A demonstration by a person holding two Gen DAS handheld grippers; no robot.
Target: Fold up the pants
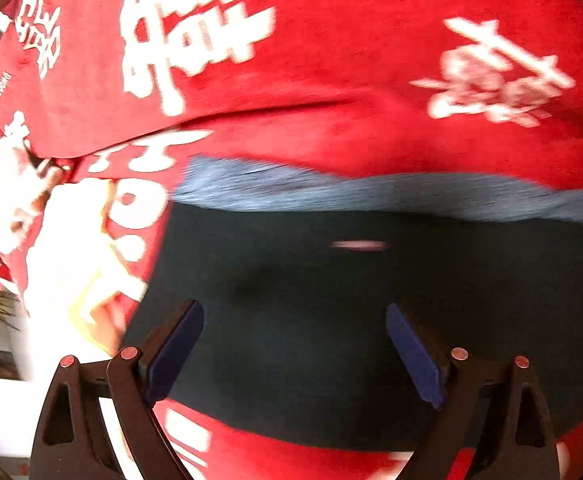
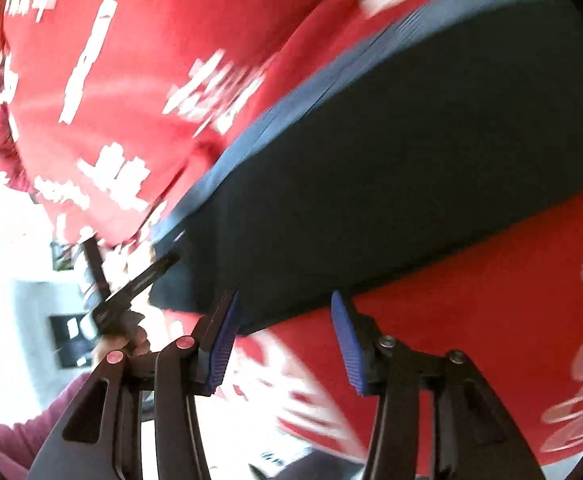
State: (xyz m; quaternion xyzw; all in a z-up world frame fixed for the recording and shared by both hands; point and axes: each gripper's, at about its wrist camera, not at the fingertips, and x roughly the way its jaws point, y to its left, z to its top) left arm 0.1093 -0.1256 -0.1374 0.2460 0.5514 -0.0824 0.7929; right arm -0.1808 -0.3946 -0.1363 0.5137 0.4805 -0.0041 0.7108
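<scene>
The dark navy pants (image 1: 331, 300) lie folded flat on a red cloth with white characters (image 1: 331, 60); a lighter blue-grey band (image 1: 371, 192) runs along their far edge. My left gripper (image 1: 295, 344) is open just above the pants, blue pads wide apart, holding nothing. In the right wrist view the pants (image 2: 391, 184) stretch diagonally from lower left to upper right. My right gripper (image 2: 283, 332) is open at their near edge, empty. The left gripper (image 2: 131, 288) shows at the pants' left end. Both views are blurred by motion.
The red cloth (image 2: 471, 320) covers the surface all round the pants and hangs over an edge at the left (image 1: 19, 160). A sleeve in dark pink (image 2: 7, 440) is at the lower left. Bright white floor or furniture (image 2: 11, 240) lies beyond the edge.
</scene>
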